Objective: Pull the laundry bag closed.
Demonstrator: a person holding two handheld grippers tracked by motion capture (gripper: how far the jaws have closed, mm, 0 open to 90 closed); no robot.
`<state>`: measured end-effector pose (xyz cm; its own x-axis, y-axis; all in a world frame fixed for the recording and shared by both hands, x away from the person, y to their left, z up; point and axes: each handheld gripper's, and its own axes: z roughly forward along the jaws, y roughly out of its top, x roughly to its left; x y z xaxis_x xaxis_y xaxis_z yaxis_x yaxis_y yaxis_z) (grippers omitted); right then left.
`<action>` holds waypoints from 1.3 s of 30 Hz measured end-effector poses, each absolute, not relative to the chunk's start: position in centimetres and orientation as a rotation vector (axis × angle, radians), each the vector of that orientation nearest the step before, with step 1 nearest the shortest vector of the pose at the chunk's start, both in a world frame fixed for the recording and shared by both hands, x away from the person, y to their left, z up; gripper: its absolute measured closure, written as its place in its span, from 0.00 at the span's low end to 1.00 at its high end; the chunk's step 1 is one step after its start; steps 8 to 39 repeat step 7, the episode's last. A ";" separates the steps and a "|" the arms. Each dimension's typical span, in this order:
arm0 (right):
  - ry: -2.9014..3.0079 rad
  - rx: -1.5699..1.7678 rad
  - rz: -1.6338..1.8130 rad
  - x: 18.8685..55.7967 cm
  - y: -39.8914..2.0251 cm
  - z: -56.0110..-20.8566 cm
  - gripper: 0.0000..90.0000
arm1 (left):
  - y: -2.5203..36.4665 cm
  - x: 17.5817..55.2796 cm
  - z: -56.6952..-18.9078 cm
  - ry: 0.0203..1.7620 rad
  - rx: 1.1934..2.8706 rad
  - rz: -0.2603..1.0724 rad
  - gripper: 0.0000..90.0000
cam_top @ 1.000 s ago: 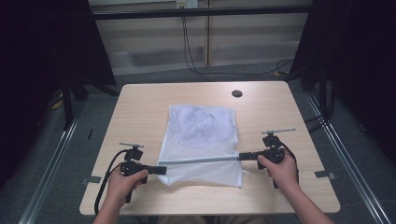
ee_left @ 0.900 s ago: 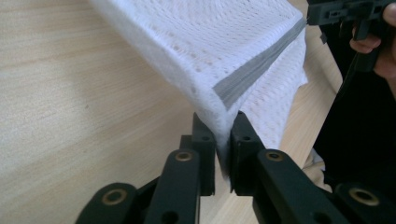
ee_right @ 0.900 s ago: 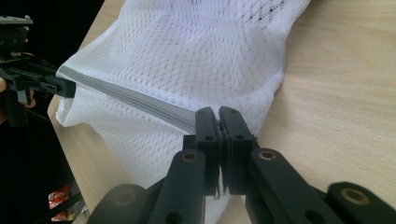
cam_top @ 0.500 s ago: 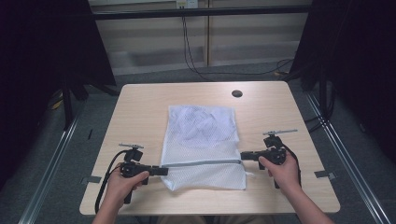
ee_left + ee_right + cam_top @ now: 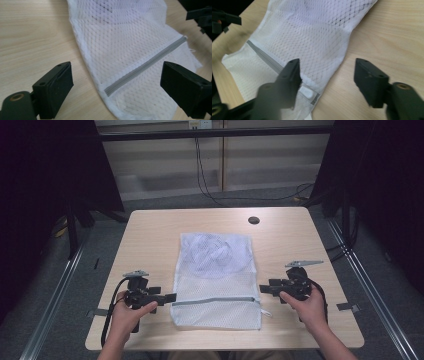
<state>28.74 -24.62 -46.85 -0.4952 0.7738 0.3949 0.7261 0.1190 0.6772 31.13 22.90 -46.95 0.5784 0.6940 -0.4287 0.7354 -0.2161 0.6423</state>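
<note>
Both tongs, left [image 5: 172, 296] and right [image 5: 263, 288], have just been opening and now stand wide with nothing between them, so the mesh bag [image 5: 216, 279] lies released flat on the counter [image 5: 150, 240], apparently laid out and done.

Left gripper [image 5: 117, 87] jaws have just been opening, now wide apart with nothing pinched. White mesh bag [image 5: 130, 45] lies flat on the table [image 5: 32, 32]; its grey zipper [image 5: 147, 66] runs toward two o'clock.
</note>
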 end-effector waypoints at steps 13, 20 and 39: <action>2.309 1.453 1.242 28.8 -24.9 -47.6 0.17 | 23.4 31.5 -47.4 1.168 2.005 0.078 0.06; 2.309 1.453 1.242 28.8 -24.9 -47.6 0.17 | 23.4 31.5 -47.4 1.168 2.005 0.078 0.06; 2.309 1.453 1.242 28.8 -24.9 -47.6 0.17 | 23.4 31.5 -47.4 1.168 2.005 0.078 0.06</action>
